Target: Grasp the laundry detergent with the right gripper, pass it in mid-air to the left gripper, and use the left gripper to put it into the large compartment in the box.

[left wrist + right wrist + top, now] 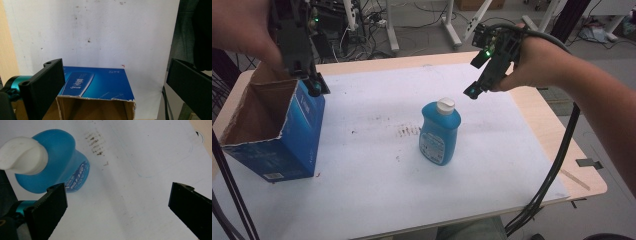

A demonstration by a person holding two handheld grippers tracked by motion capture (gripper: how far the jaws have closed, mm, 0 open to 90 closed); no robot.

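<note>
An open-topped blue cardboard box [277,130] with a torn rim stands at the left of the white sheet [377,175]; its brown interior looks empty. A blue plastic bottle [440,132] with a white cap [23,155] stands upright mid-sheet. The left gripper [112,82] hangs over the box's rim and the right gripper [117,205] over the bottle, both with jaws wide. The right gripper view shows brown smudges [96,143].

blue bottle [440,134] with white cap [445,105], blue box [274,127], brown inside

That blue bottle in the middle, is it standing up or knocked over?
Upright. The blue bottle stands on its base on the white sheet, with its white cap on top.
</note>
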